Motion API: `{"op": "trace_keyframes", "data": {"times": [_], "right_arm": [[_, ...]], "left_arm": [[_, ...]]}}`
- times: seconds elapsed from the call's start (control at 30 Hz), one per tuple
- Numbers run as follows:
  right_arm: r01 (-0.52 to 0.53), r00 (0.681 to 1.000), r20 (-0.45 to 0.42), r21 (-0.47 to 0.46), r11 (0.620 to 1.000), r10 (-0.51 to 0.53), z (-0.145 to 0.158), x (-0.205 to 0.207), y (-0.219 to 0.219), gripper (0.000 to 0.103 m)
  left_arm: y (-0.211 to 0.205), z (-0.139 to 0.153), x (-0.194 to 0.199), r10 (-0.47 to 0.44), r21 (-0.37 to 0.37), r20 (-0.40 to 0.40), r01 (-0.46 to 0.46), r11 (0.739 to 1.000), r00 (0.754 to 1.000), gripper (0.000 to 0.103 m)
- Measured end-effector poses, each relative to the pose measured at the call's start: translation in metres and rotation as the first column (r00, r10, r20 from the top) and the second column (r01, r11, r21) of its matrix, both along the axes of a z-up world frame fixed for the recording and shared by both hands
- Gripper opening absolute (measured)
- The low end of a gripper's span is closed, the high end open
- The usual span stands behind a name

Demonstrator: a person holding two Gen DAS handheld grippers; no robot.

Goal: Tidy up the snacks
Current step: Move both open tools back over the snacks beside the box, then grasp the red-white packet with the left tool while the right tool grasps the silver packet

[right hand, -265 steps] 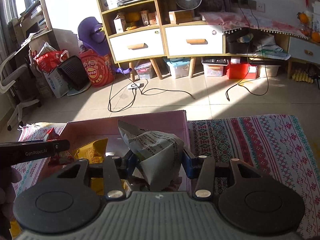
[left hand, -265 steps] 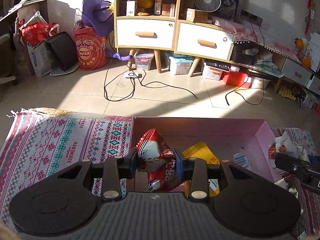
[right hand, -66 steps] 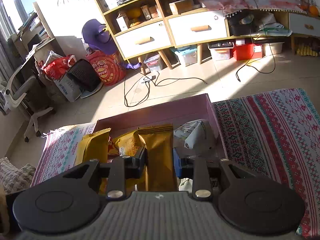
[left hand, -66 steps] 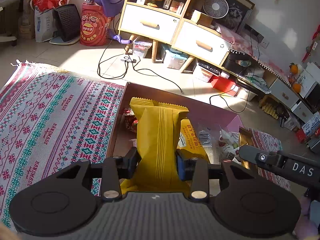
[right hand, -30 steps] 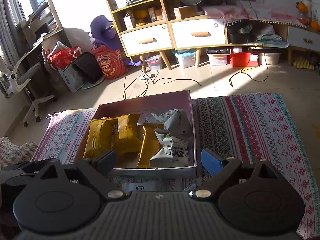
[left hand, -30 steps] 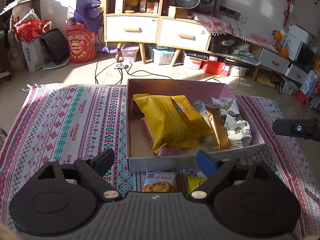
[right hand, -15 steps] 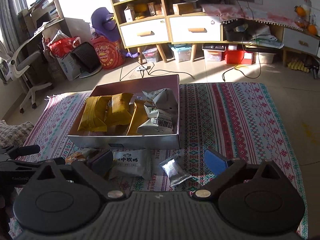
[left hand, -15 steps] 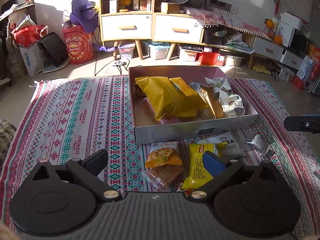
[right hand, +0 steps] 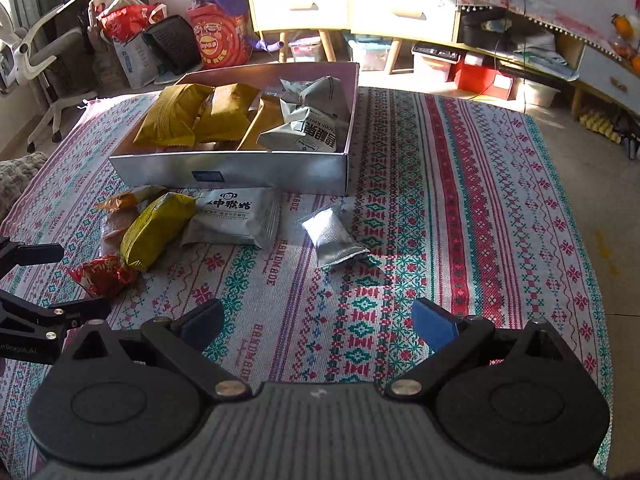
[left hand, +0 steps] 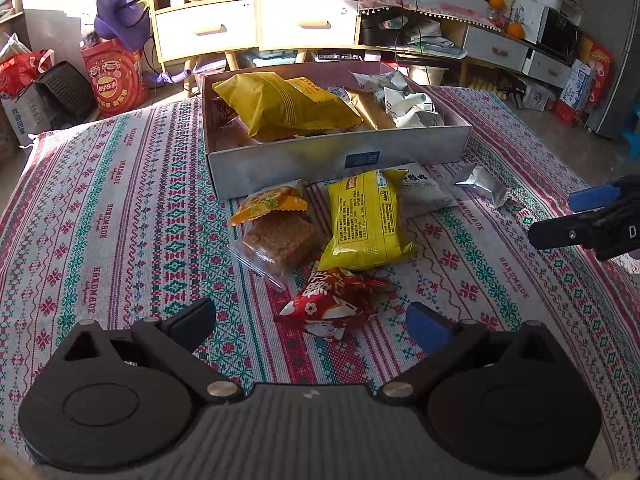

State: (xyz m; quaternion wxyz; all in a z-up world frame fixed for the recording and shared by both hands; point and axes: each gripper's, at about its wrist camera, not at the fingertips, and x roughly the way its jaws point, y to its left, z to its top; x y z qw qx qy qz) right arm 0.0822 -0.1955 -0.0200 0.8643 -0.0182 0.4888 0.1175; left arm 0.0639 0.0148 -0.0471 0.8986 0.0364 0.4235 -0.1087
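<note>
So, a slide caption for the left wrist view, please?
Open left tongs above a red snack packet before the filled box.

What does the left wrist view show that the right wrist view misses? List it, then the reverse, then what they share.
Left wrist only: the clear-wrapped brown cake in full, and oranges on the side cabinet. Right wrist only: a white office chair and the rug's right half. Both: the box of snacks, the yellow packet, red packet, white packet and silver pouch, all outside the box.
</note>
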Motion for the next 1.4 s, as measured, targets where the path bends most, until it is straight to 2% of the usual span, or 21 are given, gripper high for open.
{"op": "trace_keyframes", "data": {"times": [0.13, 0.3, 0.33, 0.73, 0.9, 1.07, 1.13, 1.2, 1.3, 1.4], "right_arm": [[-0.039, 0.999, -0.028, -0.026, 0.999, 0.038, -0.01, -0.005, 0.005, 0.1], [-0.051, 0.997, -0.059, -0.042, 0.998, 0.049, -0.02, -0.004, 0.007, 0.1], [-0.049, 0.997, -0.057, -0.044, 0.998, 0.047, -0.022, -0.004, 0.007, 0.103], [-0.074, 0.989, 0.127, -0.005, 0.997, 0.074, -0.029, -0.005, -0.002, 0.103], [-0.069, 0.984, 0.166, 0.003, 0.998, 0.068, -0.031, 0.003, -0.003, 0.103], [-0.039, 0.984, 0.175, 0.001, 0.999, 0.038, -0.032, 0.013, -0.002, 0.103], [-0.027, 0.983, 0.182, -0.005, 1.0, 0.027, -0.033, 0.017, -0.003, 0.103], [-0.016, 0.983, 0.184, -0.007, 1.0, 0.017, -0.033, 0.019, -0.003, 0.103], [-0.008, 0.982, 0.187, -0.013, 1.0, 0.011, -0.033, 0.021, -0.003, 0.101], [-0.011, 0.98, 0.197, -0.02, 1.0, 0.015, -0.032, 0.021, -0.001, 0.095]], "left_arm": [[-0.001, -0.013, -0.005, -0.008, 0.001, -0.025, 0.008, 1.0, 1.0, 0.103], [0.003, -0.014, -0.009, -0.005, -0.037, -0.001, 0.005, 0.999, 1.0, 0.103], [0.004, -0.015, -0.01, -0.004, -0.041, 0.009, 0.005, 0.999, 1.0, 0.103], [0.007, -0.023, -0.015, -0.035, -0.075, 0.124, 0.045, 0.996, 0.992, 0.103], [0.006, -0.022, -0.011, -0.038, -0.081, 0.135, 0.049, 0.996, 0.99, 0.102], [0.006, -0.019, -0.008, -0.043, -0.092, 0.146, 0.056, 0.994, 0.988, 0.094], [0.006, -0.018, -0.008, -0.049, -0.101, 0.15, 0.064, 0.993, 0.987, 0.083], [0.006, -0.017, -0.008, -0.047, -0.107, 0.146, 0.063, 0.992, 0.988, 0.078], [0.006, -0.016, -0.008, -0.05, -0.114, 0.143, 0.067, 0.991, 0.988, 0.073], [0.006, -0.015, -0.008, -0.052, -0.12, 0.137, 0.069, 0.99, 0.989, 0.067]]}}
